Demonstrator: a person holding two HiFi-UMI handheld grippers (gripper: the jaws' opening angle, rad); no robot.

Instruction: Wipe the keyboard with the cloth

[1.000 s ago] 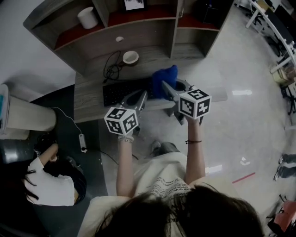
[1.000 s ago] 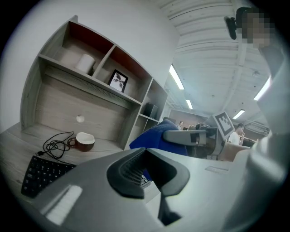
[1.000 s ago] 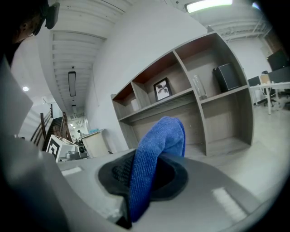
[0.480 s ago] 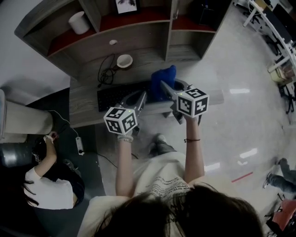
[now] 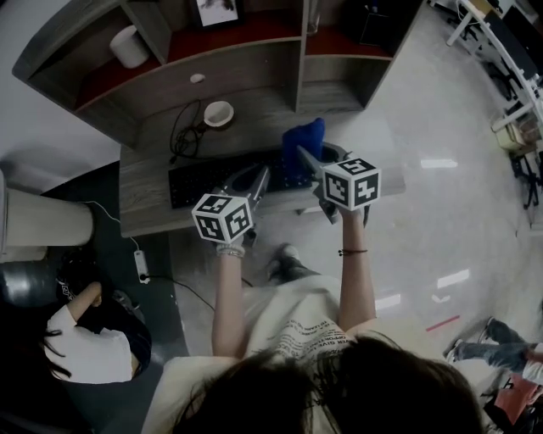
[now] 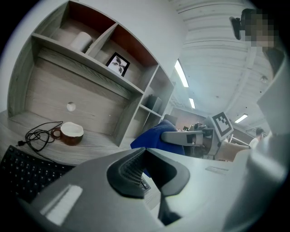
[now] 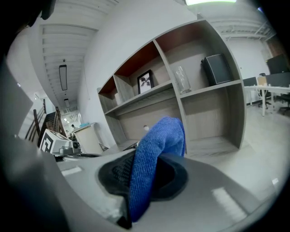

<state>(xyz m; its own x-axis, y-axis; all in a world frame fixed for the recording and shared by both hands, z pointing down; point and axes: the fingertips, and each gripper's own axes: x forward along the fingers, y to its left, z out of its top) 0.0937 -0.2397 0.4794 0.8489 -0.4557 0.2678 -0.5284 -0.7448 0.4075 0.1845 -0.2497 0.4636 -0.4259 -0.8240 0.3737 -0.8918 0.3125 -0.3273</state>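
Observation:
A black keyboard (image 5: 199, 180) lies along the front of the grey desk (image 5: 144, 208). My right gripper (image 5: 305, 159) is shut on a blue cloth (image 5: 303, 138), which stands up above the keyboard's right end. In the right gripper view the cloth (image 7: 156, 154) is folded between the pads of the right gripper (image 7: 140, 165). My left gripper (image 5: 258, 176) hovers over the keyboard's middle, shut with nothing in it. In the left gripper view its tips (image 6: 144, 152) meet, with the keyboard (image 6: 27, 174) at lower left and the cloth (image 6: 152, 135) behind.
A brown cup (image 5: 218, 113) and a coiled black cable (image 5: 182, 127) lie on the desk behind the keyboard. Shelves above hold a white roll (image 5: 129, 47) and a photo frame (image 5: 214, 10). A person (image 5: 85, 339) crouches on the floor at the left.
The head view has drifted, so the desk sits further left in the picture. Both grippers keep about the same place over the keyboard, and the cloth stays held.

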